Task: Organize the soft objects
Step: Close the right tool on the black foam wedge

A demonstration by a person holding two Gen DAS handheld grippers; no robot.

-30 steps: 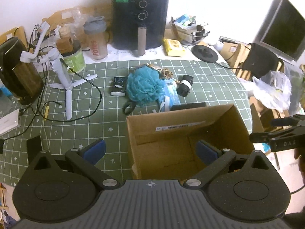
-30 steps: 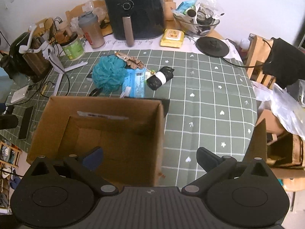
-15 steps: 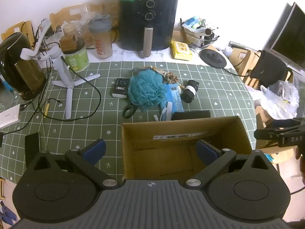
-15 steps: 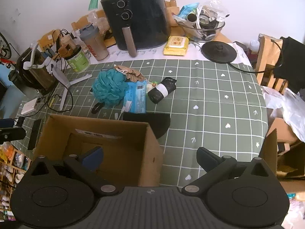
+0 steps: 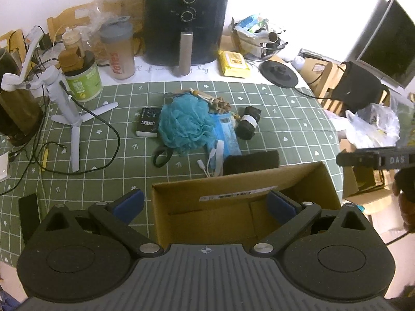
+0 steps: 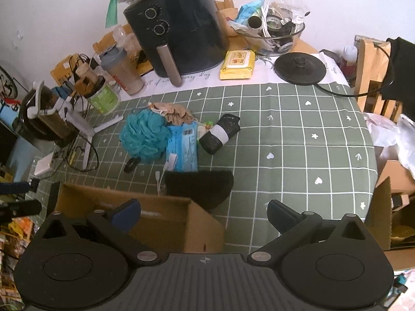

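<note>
An open cardboard box (image 5: 241, 207) (image 6: 166, 220) stands at the table's near edge. Beyond it lie a teal bath pouf (image 5: 185, 127) (image 6: 145, 137), a blue packet (image 5: 224, 134) (image 6: 182, 147), a black rolled cloth with a white band (image 5: 247, 123) (image 6: 219, 137), a flat black cloth (image 5: 250, 162) (image 6: 199, 185) and a tan fabric piece (image 6: 176, 114). My left gripper (image 5: 205, 203) is open and empty above the box. My right gripper (image 6: 203, 211) is open and empty over the box's right corner.
A black air fryer (image 5: 185, 18), shaker bottle (image 5: 116, 51), green jar (image 5: 83, 80), white tripod (image 5: 67, 108) with cables, small black box (image 5: 147, 121), yellow wipes pack (image 6: 237, 64), black round base (image 6: 299, 68) and glass bowl (image 6: 272, 33) crowd the far side. A chair (image 6: 376, 77) stands right.
Both grippers have pulled back and up from the box, so more of the table shows. The box sits lower in both views. Nothing on the table has moved.
</note>
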